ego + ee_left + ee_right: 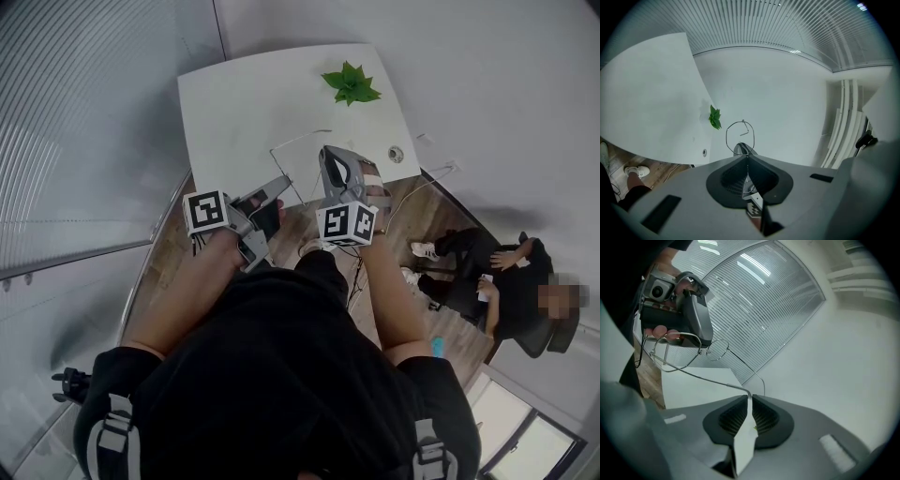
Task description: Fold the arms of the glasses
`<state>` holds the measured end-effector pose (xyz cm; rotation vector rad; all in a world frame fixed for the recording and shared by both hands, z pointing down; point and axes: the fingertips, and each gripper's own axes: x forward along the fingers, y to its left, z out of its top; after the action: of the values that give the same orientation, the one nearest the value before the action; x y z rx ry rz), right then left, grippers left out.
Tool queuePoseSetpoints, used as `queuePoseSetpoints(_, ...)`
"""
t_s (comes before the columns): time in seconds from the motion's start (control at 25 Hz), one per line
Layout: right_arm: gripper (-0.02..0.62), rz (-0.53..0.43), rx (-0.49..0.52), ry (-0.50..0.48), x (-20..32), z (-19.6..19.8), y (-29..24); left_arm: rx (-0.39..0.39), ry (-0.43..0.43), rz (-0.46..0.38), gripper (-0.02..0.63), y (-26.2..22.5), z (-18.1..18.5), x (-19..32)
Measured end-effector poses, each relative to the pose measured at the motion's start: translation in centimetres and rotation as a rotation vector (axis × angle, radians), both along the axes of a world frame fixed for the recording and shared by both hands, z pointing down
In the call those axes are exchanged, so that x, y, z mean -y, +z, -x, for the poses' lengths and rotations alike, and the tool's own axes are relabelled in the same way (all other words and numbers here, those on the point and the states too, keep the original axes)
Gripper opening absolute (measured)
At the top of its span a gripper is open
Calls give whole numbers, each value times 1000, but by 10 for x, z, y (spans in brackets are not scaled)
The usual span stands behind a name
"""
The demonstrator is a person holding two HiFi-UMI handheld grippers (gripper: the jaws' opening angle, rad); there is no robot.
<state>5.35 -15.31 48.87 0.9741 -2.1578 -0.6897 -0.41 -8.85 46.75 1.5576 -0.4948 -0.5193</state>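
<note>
Thin wire glasses (pixel 684 350) hang in the air between my two grippers, over the near edge of the white table (pixel 244 103). My left gripper (pixel 747 157) is shut on the front frame; one round lens rim (pixel 739 136) sticks up just past its tips. My right gripper (pixel 750 398) is shut on the end of one temple arm (pixel 708 378), which runs left to the front frame. The left gripper (pixel 693 319) shows there at the upper left. In the head view the left gripper (pixel 277 186) and right gripper (pixel 326 155) sit close together, with the glasses (pixel 298 141) as faint wire lines.
A small green plant (pixel 351 84) stands at the table's far side, and a round cable hole (pixel 396 155) lies near its right edge. A ribbed glass wall (pixel 84 122) runs along the left. A person (pixel 506 281) sits on a chair at the right.
</note>
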Motion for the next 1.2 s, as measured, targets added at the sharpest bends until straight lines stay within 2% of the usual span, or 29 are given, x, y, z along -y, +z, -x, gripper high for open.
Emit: queuePoseSetpoints(1.2,41,-48,-34,-161,-17,33,-10,-28,63,-5,14,-8,-18,-10)
